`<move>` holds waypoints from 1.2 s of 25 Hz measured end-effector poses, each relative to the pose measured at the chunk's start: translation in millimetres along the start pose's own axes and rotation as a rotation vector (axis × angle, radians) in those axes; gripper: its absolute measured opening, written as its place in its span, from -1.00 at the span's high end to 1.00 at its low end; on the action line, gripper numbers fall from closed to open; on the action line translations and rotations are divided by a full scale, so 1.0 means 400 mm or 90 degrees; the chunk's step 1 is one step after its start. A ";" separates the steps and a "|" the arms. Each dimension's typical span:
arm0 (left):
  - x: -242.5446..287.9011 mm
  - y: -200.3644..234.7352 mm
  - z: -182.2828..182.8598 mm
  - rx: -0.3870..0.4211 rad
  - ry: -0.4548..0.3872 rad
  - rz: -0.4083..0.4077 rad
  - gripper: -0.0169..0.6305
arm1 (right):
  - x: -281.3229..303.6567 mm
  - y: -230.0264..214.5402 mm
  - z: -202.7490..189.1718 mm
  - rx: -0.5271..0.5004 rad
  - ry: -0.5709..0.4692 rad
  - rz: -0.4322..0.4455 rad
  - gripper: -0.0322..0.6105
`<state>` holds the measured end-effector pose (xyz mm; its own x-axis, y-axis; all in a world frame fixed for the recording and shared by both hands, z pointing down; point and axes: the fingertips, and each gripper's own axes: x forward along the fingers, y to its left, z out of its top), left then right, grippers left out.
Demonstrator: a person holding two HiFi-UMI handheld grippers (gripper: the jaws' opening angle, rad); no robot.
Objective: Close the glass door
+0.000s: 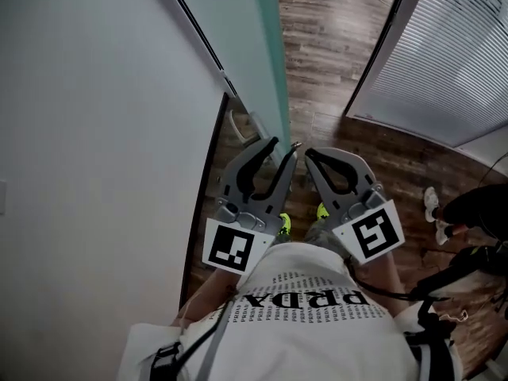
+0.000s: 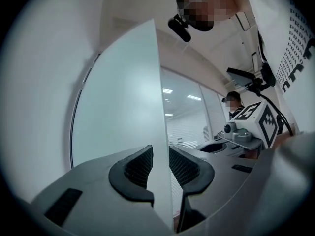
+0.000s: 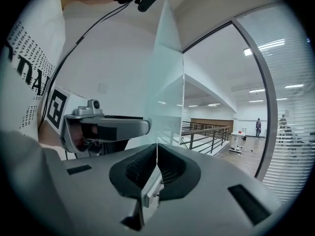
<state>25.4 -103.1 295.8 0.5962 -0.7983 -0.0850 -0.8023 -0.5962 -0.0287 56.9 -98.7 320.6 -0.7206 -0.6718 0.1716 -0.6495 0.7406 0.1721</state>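
Note:
The frosted glass door [image 1: 238, 38] runs edge-on from the top of the head view down to my grippers. My left gripper [image 1: 284, 144] straddles its free edge. In the left gripper view the glass door [image 2: 123, 107] passes between the ribbed pads [image 2: 140, 166] of the left gripper [image 2: 161, 156], which stand close on either side without clearly pressing, so it is open. My right gripper [image 1: 308, 154] sits just right of the door edge. In its own view the right gripper [image 3: 157, 154] has its pads meeting in a thin line, and the glass door [image 3: 165, 82] rises straight ahead.
A white wall [image 1: 95, 133] fills the left, with a dark door frame strip [image 1: 208, 181] beside it. Wooden floor [image 1: 333, 38] lies ahead. A glass partition with blinds [image 1: 452, 54] stands at the right. A bystander's feet [image 1: 432, 205] are at the right. A railing [image 3: 206, 134] shows beyond the door.

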 end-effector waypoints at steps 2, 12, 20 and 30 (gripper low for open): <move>-0.009 -0.003 0.001 -0.004 -0.003 0.000 0.64 | -0.002 -0.003 -0.004 0.001 0.002 -0.003 0.90; -0.088 0.039 0.005 0.022 0.001 0.028 0.64 | 0.020 0.106 0.007 -0.049 0.000 0.099 0.90; -0.061 0.041 0.015 0.029 0.003 0.020 0.64 | 0.019 0.105 0.010 -0.052 -0.006 0.096 0.90; -0.051 0.001 -0.010 0.016 -0.003 -0.005 0.64 | 0.005 0.071 -0.003 -0.052 0.011 0.077 0.74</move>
<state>13.1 -87.4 301.3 0.6028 -0.7929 -0.0890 -0.7978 -0.6004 -0.0547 37.2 -79.0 327.2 -0.7879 -0.5782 0.2119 -0.5356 0.8132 0.2276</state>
